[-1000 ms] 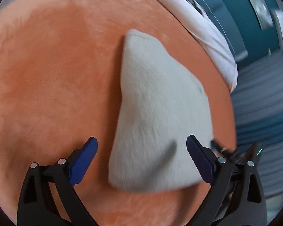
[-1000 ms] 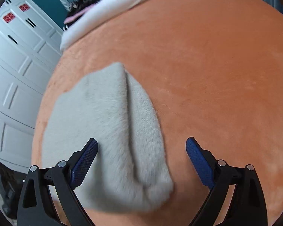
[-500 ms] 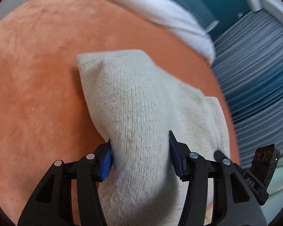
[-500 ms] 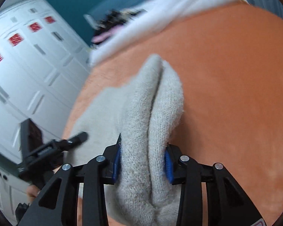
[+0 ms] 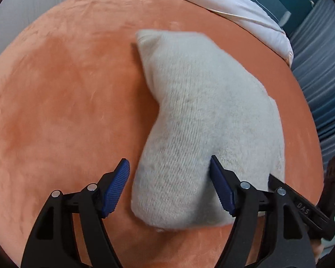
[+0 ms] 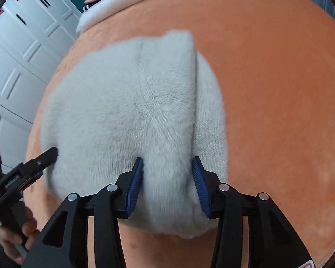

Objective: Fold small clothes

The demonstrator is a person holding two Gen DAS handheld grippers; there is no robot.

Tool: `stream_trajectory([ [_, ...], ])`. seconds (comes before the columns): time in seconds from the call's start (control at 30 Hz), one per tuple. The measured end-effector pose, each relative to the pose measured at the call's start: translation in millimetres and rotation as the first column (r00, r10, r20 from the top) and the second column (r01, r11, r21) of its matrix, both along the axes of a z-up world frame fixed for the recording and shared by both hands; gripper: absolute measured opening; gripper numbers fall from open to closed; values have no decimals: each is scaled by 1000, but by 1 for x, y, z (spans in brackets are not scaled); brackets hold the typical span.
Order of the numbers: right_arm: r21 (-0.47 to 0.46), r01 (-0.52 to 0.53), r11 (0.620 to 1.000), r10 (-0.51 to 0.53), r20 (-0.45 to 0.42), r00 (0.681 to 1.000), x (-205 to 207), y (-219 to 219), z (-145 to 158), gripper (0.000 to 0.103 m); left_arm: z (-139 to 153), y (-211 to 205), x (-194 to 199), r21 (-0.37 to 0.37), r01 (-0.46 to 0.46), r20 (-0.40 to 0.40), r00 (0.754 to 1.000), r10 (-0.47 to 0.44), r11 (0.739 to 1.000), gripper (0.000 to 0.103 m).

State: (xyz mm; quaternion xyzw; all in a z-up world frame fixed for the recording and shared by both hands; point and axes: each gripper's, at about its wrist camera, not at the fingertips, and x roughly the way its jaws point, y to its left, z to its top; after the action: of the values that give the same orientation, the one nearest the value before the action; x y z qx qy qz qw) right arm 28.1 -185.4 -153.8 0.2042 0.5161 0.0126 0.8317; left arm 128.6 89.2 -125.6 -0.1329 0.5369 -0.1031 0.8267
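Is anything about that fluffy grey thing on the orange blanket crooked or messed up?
Nothing is damaged or spilled. The grey knit garment lies bunched, not flat: a raised fold runs along its right side. The right gripper has that ridge between its pads, and the left gripper straddles another hump.

The orange blanket (image 5: pixel 62 102) lies bare across the left and far side in the left wrist view, and to the right in the right wrist view, open for passage. The grey knitted garment (image 5: pixel 203 120) bulks up in the middle. A white bedding roll (image 5: pixel 245 20) bounds the far edge. White cabinet doors (image 6: pixel 22 51) stand beyond the blanket's left edge.
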Motion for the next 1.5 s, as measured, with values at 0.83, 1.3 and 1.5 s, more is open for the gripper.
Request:
stream_trajectory([
  [0.83,123,-279,952,235,288,928,102,55,80,23,3,57,-2,-136,-93,-22,996,91,986,52],
  [1.3,86,-73,994,61,134,989,38,0,37,65,29,23,-16,26,-59,52,997,58,998,79],
  [1.5,343,55,938,-46,-33,998,40,-12,-46,86,-8,22,-40,-109,-68,-37,997,64,992,88],
])
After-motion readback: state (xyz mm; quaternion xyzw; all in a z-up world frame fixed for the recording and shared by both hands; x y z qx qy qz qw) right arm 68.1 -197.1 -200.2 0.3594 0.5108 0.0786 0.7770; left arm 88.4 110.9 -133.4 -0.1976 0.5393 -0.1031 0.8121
